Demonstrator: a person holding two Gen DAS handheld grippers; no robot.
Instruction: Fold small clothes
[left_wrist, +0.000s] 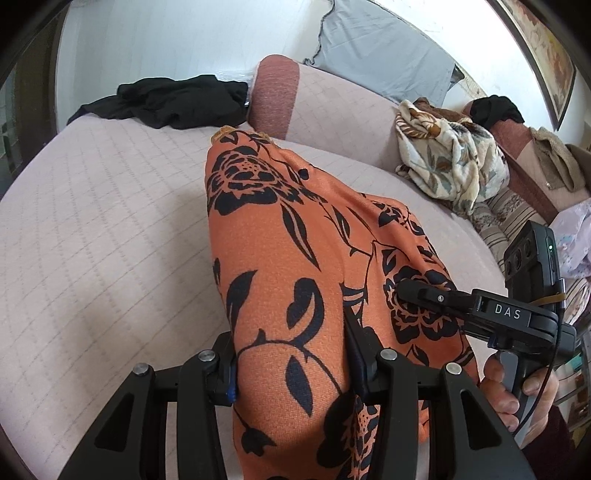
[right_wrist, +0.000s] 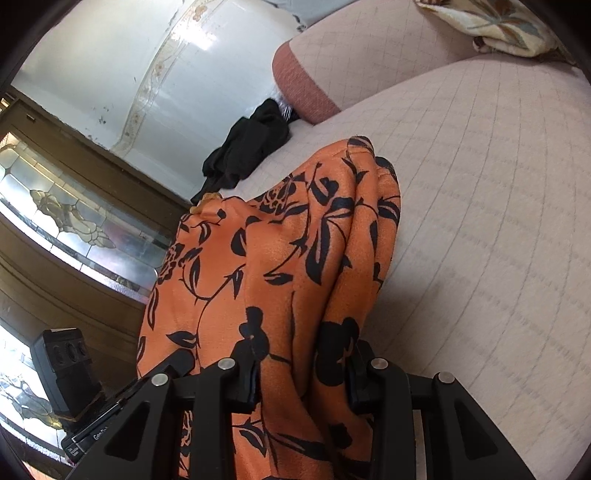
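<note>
Left wrist view: your left gripper (left_wrist: 291, 365) and right gripper (right_wrist: 303, 373) each pinch the orange floral garment (left_wrist: 295, 258), which drapes down onto the pink sofa seat (left_wrist: 92, 240).

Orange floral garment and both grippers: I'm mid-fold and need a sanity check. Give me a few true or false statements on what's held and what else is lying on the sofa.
1. The left gripper is shut on the orange garment with black floral print. True.
2. The right gripper is empty. False: it is also shut on the same garment.
3. A black crumpled cloth lies on the quilted pale pink sofa seat, apart from the orange garment. True.
4. The cream leaf-patterned blanket is folded flat. False: it sits bunched in a heap.
</note>
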